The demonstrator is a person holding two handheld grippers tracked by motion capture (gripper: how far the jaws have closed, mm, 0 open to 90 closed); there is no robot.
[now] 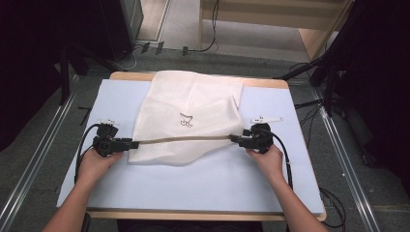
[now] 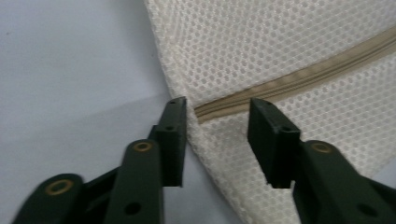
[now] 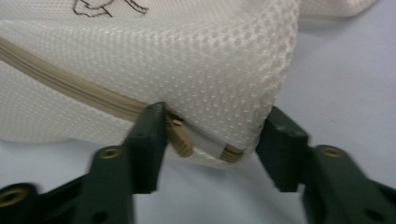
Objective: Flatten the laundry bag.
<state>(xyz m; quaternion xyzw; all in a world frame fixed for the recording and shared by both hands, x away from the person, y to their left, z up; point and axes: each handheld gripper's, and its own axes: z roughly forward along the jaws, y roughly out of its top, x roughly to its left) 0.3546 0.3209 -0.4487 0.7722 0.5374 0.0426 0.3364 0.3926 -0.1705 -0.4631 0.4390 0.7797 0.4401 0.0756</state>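
**Two hand-held grippers frame the zipper ends of a mesh bag**

A white mesh laundry bag (image 1: 186, 118) lies flat on the pale blue sheet (image 1: 203, 181) covering the bench (image 1: 270, 83), its far edge near the back of the bench and its near edge toward the person. A beige zipper (image 1: 183, 139) runs across the bag from side to side, and a small dark line drawing (image 1: 186, 121) sits on the fabric just above it.

The person's left hand (image 1: 96, 162) holds the left hand-held gripper (image 1: 130, 143) at the bag's left edge. In the left gripper view its jaws stand apart on either side of the zipper's end (image 2: 210, 110); one jaw rests at the mesh border, and mesh fills the gap between them without being pinched.

The person's right hand (image 1: 266, 159) holds the right hand-held gripper (image 1: 234, 139) at the bag's right edge. In the right gripper view its jaws are also spread, with the folded corner of the bag (image 3: 243, 116) bulging between them. The beige zipper pull (image 3: 181, 140) lies just beside one jaw, touching or nearly touching it; the other jaw sits just outside the mesh fold. Whether either pad presses on the fabric cannot be told for certain, though the jaws look parted rather than clamped.

A black cable (image 1: 83, 145) loops from each hand-held gripper back along the forearms.
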